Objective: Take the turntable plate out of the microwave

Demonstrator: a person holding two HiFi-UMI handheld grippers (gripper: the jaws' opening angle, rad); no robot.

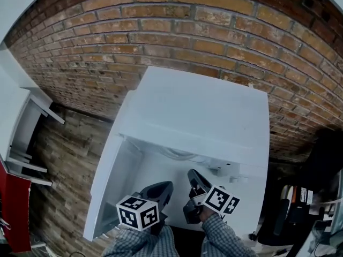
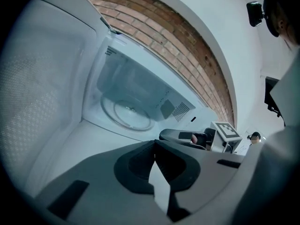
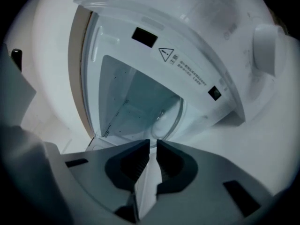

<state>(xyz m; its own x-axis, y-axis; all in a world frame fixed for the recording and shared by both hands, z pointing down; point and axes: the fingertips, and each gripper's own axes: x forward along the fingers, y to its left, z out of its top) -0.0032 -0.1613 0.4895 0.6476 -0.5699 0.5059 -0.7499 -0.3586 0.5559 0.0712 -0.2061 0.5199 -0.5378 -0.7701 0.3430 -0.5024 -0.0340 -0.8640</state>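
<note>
The white microwave (image 1: 198, 111) stood against the brick wall (image 1: 177, 31), its door (image 2: 33, 107) swung wide open at the microwave's left. Inside the cavity lay the clear glass turntable plate (image 2: 126, 114), flat on the cavity floor and about centred. A perforated vent patch (image 2: 180, 110) showed on the cavity's right wall.

On the microwave's front frame, beside the cavity opening, a warning-triangle label (image 3: 166, 54) carried a few lines of print too small to read. Past that frame, a round white knob (image 3: 267, 48) sat on the control panel.

Both grippers hovered just in front of the opening, outside the cavity and clear of the plate. The left gripper (image 2: 154, 143) had its jaws pressed fully together, with nothing between them. The right gripper (image 3: 153, 143) had its jaws only a thin slit apart — also empty. In the head view, each gripper's marker cube (image 1: 138, 212) showed square black-and-white patterns.
</note>
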